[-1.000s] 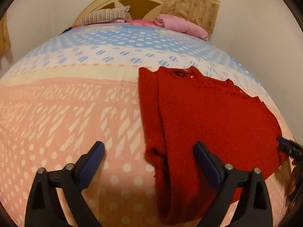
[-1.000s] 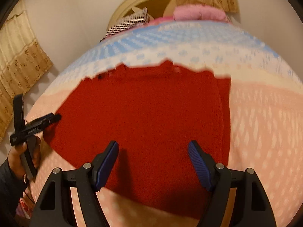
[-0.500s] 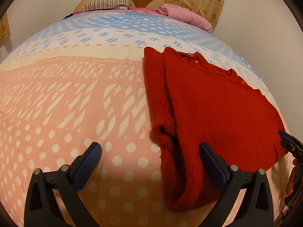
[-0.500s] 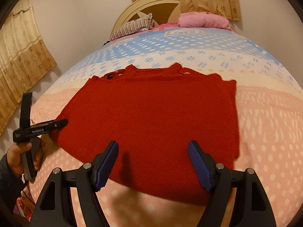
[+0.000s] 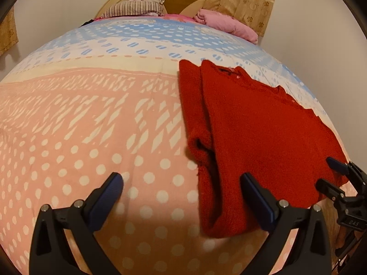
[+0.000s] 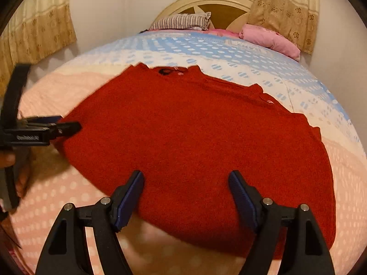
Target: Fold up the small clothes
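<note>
On the bed (image 5: 91,119), a red knitted sweater (image 6: 195,149) of fuzzy, coarse texture lies flat on a quilted cover printed in pink, cream and blue bands with white dots and dashes. Its left portion is folded inward, forming a long double layer. The left wrist view shows this folded sleeve strip (image 5: 195,126) with a dark cuff opening, which the right wrist view does not show; the right wrist view shows the neckline with its black label and the full width of the body. The left gripper (image 5: 181,197) hovers with fingers wide, one over bare cover and one over the sweater's hem, gripping nothing. The right gripper (image 6: 185,194) hovers above the near hem with fingers wide and empty. A striped pillow (image 6: 183,21) and a pink pillow (image 6: 270,39) lie against the curved cream headboard (image 6: 206,2), with patterned gold curtains (image 6: 284,6) behind. Compared with one second ago, the right wrist view has pulled back and rolled, so the whole sweater is in frame.
</note>
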Demonstrator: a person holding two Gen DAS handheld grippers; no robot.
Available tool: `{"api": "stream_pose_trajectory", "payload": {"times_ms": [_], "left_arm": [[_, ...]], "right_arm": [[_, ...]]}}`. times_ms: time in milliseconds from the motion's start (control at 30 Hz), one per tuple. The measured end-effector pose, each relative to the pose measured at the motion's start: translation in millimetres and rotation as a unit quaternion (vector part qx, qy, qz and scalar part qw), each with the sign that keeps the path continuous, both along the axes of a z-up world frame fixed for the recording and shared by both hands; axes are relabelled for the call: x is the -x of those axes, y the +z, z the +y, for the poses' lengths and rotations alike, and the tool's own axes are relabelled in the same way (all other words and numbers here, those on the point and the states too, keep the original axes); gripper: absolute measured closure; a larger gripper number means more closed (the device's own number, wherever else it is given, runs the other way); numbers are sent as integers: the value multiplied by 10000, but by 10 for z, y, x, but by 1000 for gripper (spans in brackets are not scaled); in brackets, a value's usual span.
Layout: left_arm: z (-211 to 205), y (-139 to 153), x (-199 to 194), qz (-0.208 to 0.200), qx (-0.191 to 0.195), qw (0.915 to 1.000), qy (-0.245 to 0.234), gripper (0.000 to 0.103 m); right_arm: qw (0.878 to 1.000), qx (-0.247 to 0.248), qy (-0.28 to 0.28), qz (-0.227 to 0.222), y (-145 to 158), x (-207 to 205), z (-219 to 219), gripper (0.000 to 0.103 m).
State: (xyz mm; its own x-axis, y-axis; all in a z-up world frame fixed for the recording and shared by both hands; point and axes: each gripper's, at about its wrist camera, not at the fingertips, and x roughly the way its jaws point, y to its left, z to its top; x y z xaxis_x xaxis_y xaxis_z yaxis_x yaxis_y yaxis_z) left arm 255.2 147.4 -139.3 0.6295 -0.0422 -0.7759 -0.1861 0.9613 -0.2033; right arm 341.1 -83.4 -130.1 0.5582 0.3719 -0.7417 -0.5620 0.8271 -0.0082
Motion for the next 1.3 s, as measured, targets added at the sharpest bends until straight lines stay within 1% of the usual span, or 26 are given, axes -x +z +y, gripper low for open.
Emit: {"api": "stream_pose_trajectory", "payload": {"times_ms": [133, 200, 233, 333, 433, 633, 767, 967, 1167, 1233, 1300], "left_arm": [[-8, 83, 67, -43, -325, 9994, 113, 0], [-4, 114, 83, -71, -528, 9985, 124, 0], [4, 117, 82, -74, -568, 9983, 139, 0], [66, 105, 63, -34, -487, 9986, 205, 0], [95, 105, 48, 1, -486, 9986, 219, 0], [147, 163, 31, -47, -588, 9980, 239, 0], [211, 158, 1, -14, -644, 9975, 304, 0], [306, 205, -55, -118, -547, 9978, 367, 0], [405, 250, -129, -327, -336, 9981, 410, 0], [432, 247, -156, -390, -162, 9984, 375, 0], [469, 241, -188, -486, 173, 9983, 268, 0]], "right_arm": [[9996, 32, 228, -184, 55, 162, 129, 25], [9983, 228, 462, -287, 28, 273, 298, 25], [9975, 310, 541, -330, 17, 327, 354, 25], [9933, 554, 841, -567, -17, 475, 605, 25], [9906, 678, 986, -668, -46, 545, 766, 25], [9843, 914, 1208, -906, -77, 643, 1030, 25], [9820, 994, 1234, -1030, -78, 659, 1131, 25], [9776, 1142, 1286, -1209, -89, 694, 1298, 25], [9725, 1336, 1229, -1456, -119, 720, 1428, 25], [9708, 1404, 1203, -1527, -130, 735, 1453, 25], [9689, 1467, 1186, -1603, -143, 741, 1474, 25]]}}
